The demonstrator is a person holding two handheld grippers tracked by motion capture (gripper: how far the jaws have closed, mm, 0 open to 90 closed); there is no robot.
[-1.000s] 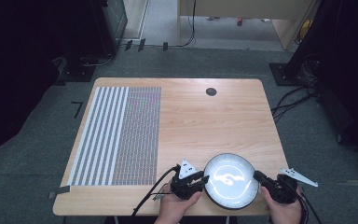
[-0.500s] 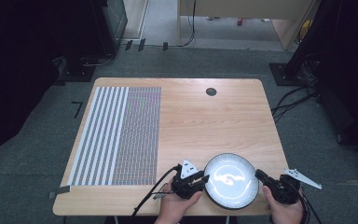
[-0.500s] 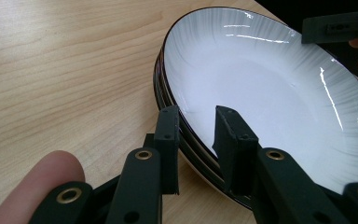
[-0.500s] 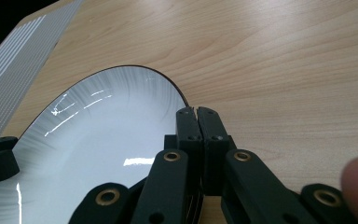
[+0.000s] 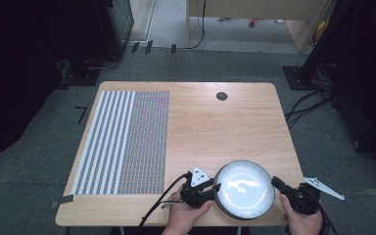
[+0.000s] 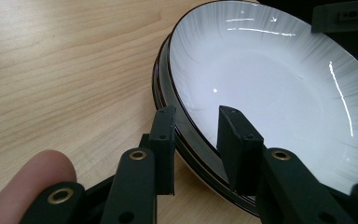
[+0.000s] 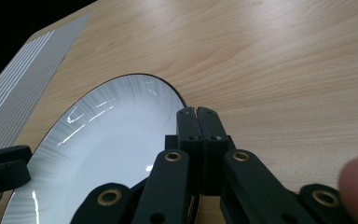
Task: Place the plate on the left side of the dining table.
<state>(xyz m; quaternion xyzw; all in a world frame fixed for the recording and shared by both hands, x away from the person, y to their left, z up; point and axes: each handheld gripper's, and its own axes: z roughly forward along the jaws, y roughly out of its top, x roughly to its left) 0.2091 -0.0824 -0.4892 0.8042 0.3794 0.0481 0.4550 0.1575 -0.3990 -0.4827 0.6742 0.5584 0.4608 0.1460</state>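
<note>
While the right claw (image 7: 196,112) pinches the glossy white dark-rimmed ceramic plate (image 5: 245,188) near the counter's front edge, the left claw (image 6: 196,126) straddles its slippery, breakable rim, jaws apart.

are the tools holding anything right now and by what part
The right tool is shut on the near right rim of the white plate. The left tool straddles the plate's left rim with its jaws apart, not clamped.

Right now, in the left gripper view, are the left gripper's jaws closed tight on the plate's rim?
No. The left gripper has its jaws apart, straddling the rim of the plate with a visible gap.
</note>
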